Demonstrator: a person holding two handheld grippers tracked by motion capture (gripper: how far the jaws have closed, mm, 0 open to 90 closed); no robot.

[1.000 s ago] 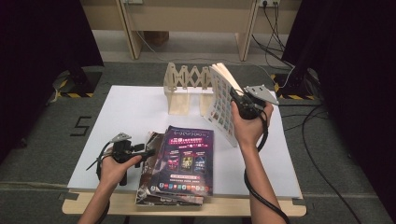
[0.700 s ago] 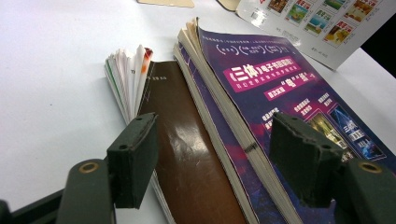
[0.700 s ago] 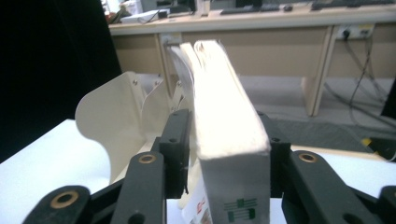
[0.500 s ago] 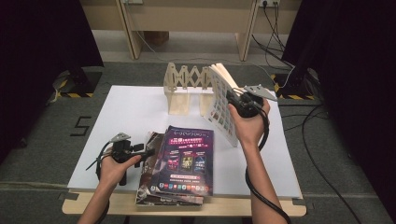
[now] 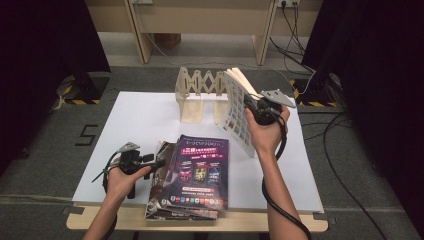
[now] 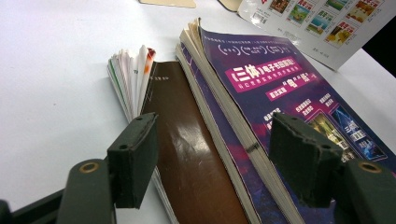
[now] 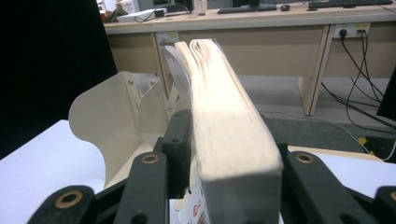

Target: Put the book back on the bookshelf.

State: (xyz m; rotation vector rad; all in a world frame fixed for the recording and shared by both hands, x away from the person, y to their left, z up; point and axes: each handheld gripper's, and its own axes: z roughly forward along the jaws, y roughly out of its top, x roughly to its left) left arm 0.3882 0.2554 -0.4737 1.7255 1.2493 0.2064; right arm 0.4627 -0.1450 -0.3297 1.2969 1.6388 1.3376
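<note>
My right gripper is shut on a thick magazine, held upright on its edge beside the wooden accordion rack. Its jaws have just been closing, with the magazine's page block between the pads. My left gripper is open at the left edge of a stack of magazines near the table's front. In the left gripper view its fingers straddle a brown cover and the spine side of the purple-covered top magazine, without pressing on them.
The white table has free surface at the left and back left. Cream rack dividers stand just left of the held magazine. Wooden desks, dark curtains and floor cables lie beyond the table.
The right hand has shifted only slightly with the upright magazine. The left hand and the stack have not moved.
</note>
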